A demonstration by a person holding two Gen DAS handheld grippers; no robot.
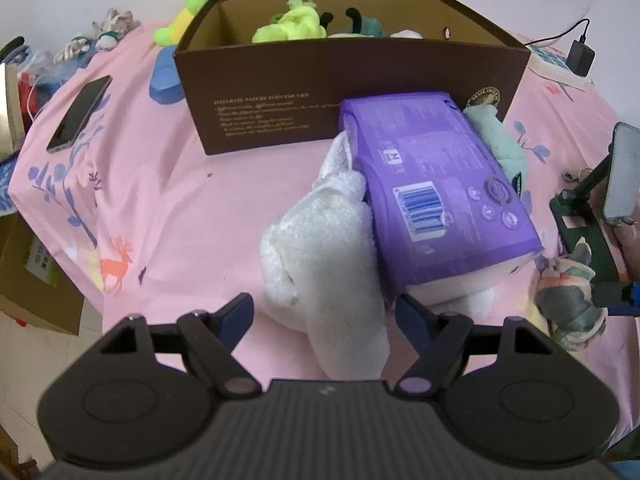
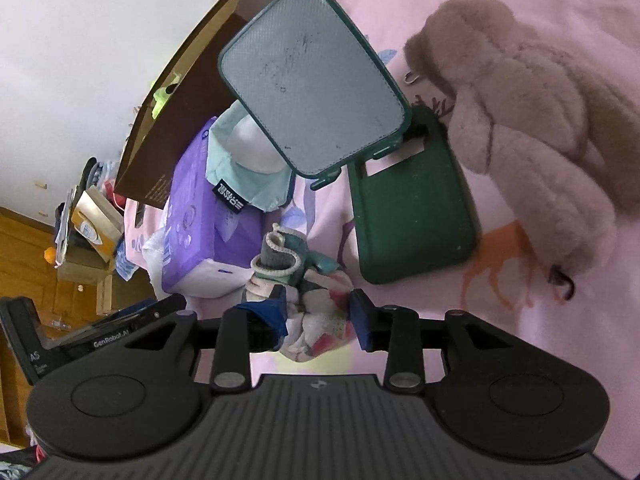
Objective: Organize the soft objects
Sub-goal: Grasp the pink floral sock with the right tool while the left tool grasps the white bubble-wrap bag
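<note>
A pink printed bedsheet (image 1: 168,208) covers the surface, with an open brown cardboard box (image 1: 280,92) of plush toys at the back. The left gripper (image 1: 324,312) has its fingers spread wide around a fluffy white rolled towel (image 1: 320,248), which leans against a purple plastic tissue pack (image 1: 436,184). Farther right, the right gripper (image 2: 318,318) pinches a bundled patterned sock (image 2: 316,312), pink, grey and teal, beside a dark green folding stand (image 2: 412,216).
</note>
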